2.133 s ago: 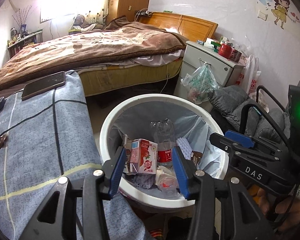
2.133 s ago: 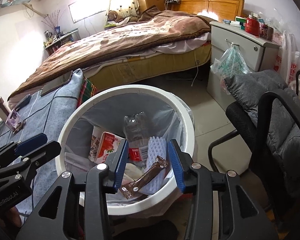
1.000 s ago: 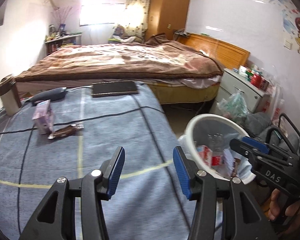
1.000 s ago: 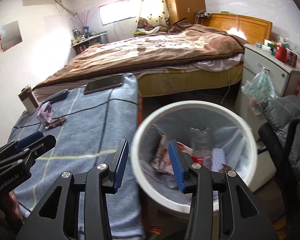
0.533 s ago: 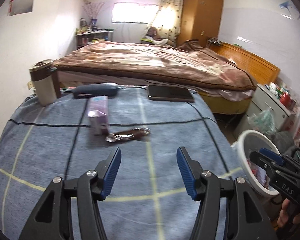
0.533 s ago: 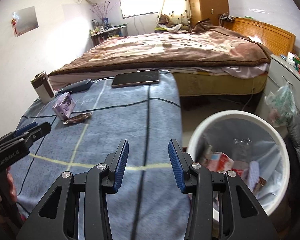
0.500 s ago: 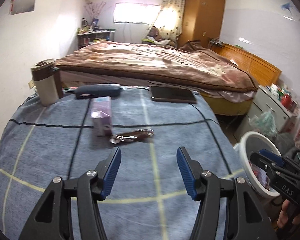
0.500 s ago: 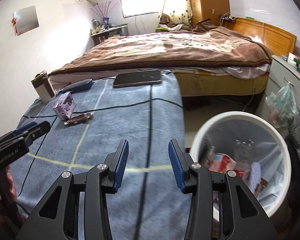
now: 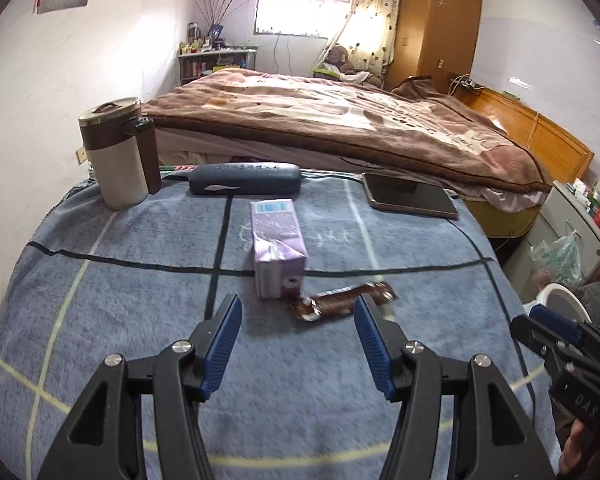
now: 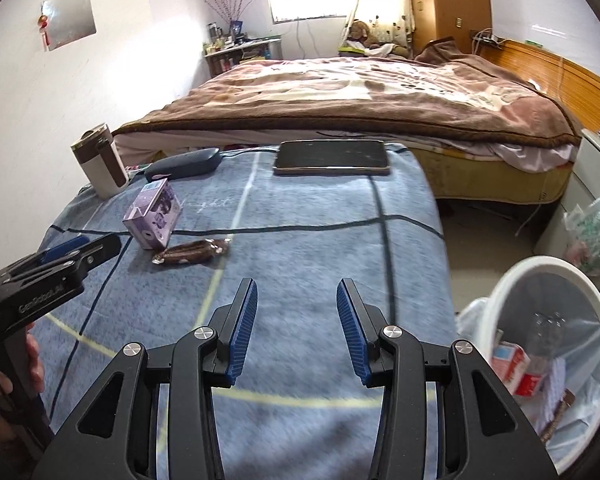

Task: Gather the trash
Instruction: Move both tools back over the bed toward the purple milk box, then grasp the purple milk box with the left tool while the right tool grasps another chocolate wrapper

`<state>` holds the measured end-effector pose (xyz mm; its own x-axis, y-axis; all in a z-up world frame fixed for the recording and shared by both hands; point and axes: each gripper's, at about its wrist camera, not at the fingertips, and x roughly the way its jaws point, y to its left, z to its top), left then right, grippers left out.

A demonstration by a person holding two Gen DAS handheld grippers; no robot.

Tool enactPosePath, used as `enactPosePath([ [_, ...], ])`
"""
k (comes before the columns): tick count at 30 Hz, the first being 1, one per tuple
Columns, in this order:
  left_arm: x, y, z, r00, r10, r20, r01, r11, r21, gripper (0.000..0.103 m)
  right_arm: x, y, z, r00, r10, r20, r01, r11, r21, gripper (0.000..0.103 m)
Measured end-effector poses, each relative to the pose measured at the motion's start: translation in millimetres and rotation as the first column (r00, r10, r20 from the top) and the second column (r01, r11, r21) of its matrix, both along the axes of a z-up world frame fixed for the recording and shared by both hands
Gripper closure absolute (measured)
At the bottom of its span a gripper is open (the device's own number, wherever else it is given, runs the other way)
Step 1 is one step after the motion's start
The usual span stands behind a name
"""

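On the bench under its blue checked cloth [image 9: 140, 280], a small purple drink carton [image 9: 278, 256] lies just beside a crinkled brown snack wrapper [image 9: 342, 303], both just beyond the left claw [image 9: 296, 344], whose jaws stand released and empty. The right claw [image 10: 296, 328] is also released, empty. The carton looks light and crushable: pinch its long flat sides gently. The wrapper is limp and slippery; take its middle. The white round bin [image 10: 512, 280] waits near right.

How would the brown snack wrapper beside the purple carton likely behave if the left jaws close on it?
The wrapper lies flat and crinkled on the blanket, so it is probably light and floppy and may crumple or fold in the grip. Its glossy surface suggests it could slip. Lying so low on soft cloth, it may be hard to pinch without catching the blanket.
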<state>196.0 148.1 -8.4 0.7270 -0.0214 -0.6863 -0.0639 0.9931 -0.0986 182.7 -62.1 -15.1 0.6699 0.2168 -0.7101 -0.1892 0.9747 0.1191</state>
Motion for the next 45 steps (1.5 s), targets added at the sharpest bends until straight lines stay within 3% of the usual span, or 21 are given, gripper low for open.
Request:
enactPosePath([
  [19, 59, 8, -25, 0.998, -0.008, -0.056, 0.011, 0.999, 0.049, 0.043, 37, 30, -16, 0.999, 0.025, -0.049, -0.026, 0.999, -0.025, 0.059],
  [21, 61, 12, -26, 0.998, -0.004, -0.058, 0.007, 0.999, 0.05, 0.047, 41, 35, -18, 0.998, 0.043, -0.055, -0.044, 0.999, -0.019, 0.059],
  [23, 62, 16, -27, 0.998, 0.0, -0.06, 0.004, 0.999, 0.053, 0.063, 45, 39, -20, 0.996, 0.064, -0.063, -0.065, 0.998, -0.013, 0.059],
  [29, 59, 28, -25, 0.998, 0.005, -0.058, 0.001, 0.995, 0.102, 0.063, 54, 60, -25, 0.988, 0.145, -0.06, -0.147, 0.988, -0.037, 0.059],
  [37, 43, 51, -24, 0.998, 0.024, -0.056, -0.02, 0.997, 0.073, 0.063, 67, 80, -21, 0.973, 0.231, -0.031, -0.232, 0.972, -0.033, 0.059],
  [41, 36, 59, -23, 0.998, 0.026, -0.057, -0.023, 0.998, 0.055, 0.063, 79, 92, -36, 0.966, 0.245, -0.078, -0.252, 0.964, -0.087, 0.059],
  [45, 31, 66, -23, 0.998, 0.037, -0.053, -0.035, 0.999, 0.041, 0.063, 79, 93, -43, 0.952, 0.282, -0.123, -0.286, 0.958, -0.019, 0.059],
])
